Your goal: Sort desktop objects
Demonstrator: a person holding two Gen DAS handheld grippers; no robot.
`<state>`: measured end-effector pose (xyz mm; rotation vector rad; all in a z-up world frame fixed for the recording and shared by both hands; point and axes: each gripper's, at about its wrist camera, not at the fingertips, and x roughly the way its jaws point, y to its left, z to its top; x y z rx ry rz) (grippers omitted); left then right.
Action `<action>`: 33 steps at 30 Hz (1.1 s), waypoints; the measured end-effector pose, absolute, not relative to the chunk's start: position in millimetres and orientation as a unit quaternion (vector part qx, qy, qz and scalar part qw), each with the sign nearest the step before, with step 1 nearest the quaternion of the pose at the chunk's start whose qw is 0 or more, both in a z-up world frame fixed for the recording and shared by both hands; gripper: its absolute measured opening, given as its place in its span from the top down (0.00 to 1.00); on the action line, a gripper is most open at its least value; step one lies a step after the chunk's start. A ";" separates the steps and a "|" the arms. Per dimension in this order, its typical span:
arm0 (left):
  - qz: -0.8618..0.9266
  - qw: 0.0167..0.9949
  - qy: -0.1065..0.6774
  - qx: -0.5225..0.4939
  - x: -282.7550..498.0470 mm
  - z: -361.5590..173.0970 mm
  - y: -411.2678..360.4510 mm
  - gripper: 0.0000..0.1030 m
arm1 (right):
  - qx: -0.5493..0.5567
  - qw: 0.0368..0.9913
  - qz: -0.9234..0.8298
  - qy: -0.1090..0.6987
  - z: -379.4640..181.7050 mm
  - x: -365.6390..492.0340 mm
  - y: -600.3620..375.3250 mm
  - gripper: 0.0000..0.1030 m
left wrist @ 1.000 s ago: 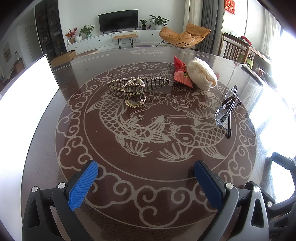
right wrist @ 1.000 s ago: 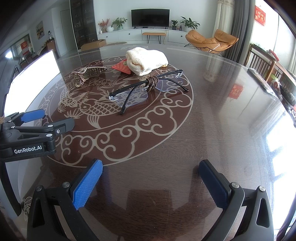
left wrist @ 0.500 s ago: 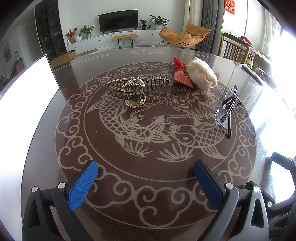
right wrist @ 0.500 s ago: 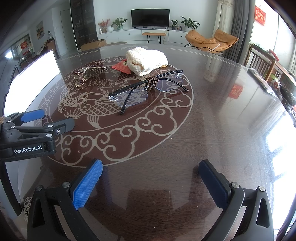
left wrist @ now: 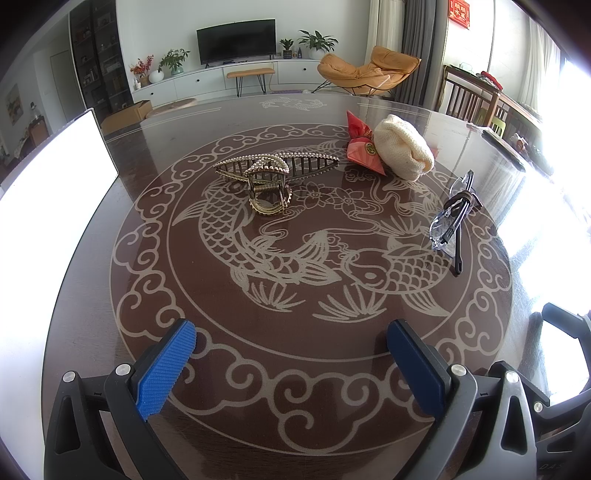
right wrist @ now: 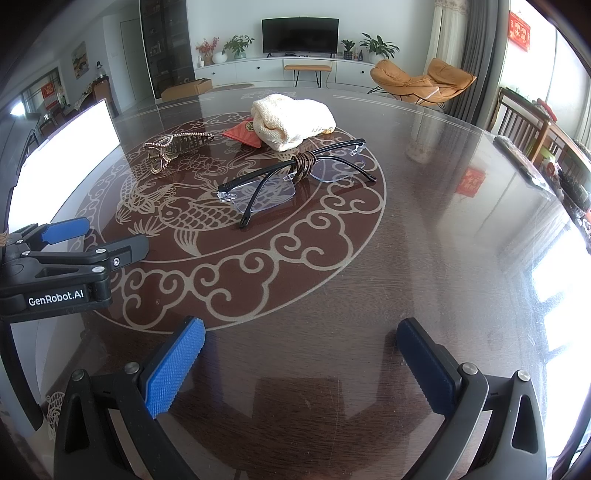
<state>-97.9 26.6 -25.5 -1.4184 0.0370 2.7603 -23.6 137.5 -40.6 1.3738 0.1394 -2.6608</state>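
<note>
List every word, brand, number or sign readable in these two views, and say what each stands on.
"GenRobot.AI": white print on the black body of the left gripper, seen in the right wrist view.
Red wall hanging: gold characters, too blurred to read.
Red packet: round gold emblem, too small to read.
Nothing else legible.

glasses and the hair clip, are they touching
Apart. The right wrist view shows the glasses and the hair clip separated by a bare stretch of patterned table; the left wrist view shows the same gap.
</note>
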 end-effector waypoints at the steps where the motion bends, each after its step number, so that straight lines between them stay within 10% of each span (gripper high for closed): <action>1: 0.889 0.019 0.012 -0.457 -97.9 -25.5 26.5 0.00 | 0.457 0.072 -0.885 0.046 -40.7 -23.5 137.4 0.00; 33: 0.883 0.047 0.023 -0.466 -116.8 -0.7 10.1 0.00 | 0.457 0.072 -0.885 0.046 -40.5 -23.7 137.5 0.00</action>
